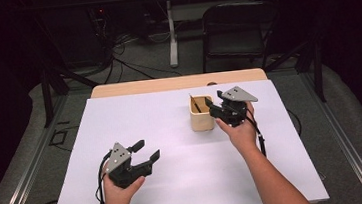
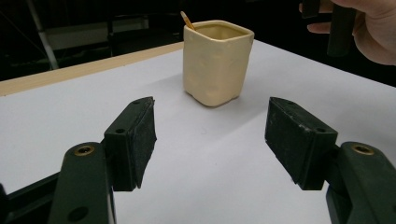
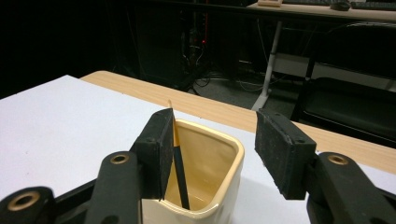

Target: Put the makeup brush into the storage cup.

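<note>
The right gripper hangs over the cup holding a brush, fingers apart. The left gripper rests open on the desk.

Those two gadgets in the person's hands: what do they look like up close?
The left gripper and right gripper are black, each with two blocky jaws faced with rough dark pads, brass-coloured pivot pins, a grey three-cornered plate on top and a trailing black cable. The forearms are bare, no sleeves.
</note>
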Available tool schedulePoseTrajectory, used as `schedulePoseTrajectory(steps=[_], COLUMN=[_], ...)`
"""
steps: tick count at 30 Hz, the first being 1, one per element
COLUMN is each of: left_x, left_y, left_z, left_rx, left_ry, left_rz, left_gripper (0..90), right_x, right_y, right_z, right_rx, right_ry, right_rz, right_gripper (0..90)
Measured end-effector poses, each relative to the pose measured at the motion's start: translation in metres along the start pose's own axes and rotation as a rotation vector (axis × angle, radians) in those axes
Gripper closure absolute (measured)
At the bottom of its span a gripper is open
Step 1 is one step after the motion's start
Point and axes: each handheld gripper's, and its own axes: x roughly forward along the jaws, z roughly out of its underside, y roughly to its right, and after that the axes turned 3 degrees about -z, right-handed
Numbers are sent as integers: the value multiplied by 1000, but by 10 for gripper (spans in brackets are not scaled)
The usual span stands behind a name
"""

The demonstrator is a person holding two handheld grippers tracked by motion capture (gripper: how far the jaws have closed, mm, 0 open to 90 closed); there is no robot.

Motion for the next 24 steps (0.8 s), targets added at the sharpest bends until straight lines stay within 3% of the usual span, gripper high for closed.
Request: schedulePoseTrajectory(steps=[5, 8, 17, 24], left_x=[0, 0, -1, -1], left_y=[0, 0, -1, -1], left_z=[0, 0, 0, 0], left_rx=[1, 1, -4, -9], left_ry=[-1, -2, 1, 4], left_rz=[1, 1, 4, 5], left_gripper=[338, 338, 338, 338], right_x=[-4, -5, -11, -13], right_y=[0, -2, -15, -23], right_z=[-3, -9, -45, -65], right_rx=[2, -25, -67, -81], right_ry=[-1, -38, 19, 25], right_rz=[-5, -11, -41, -61], right_gripper=[488, 496, 491, 479])
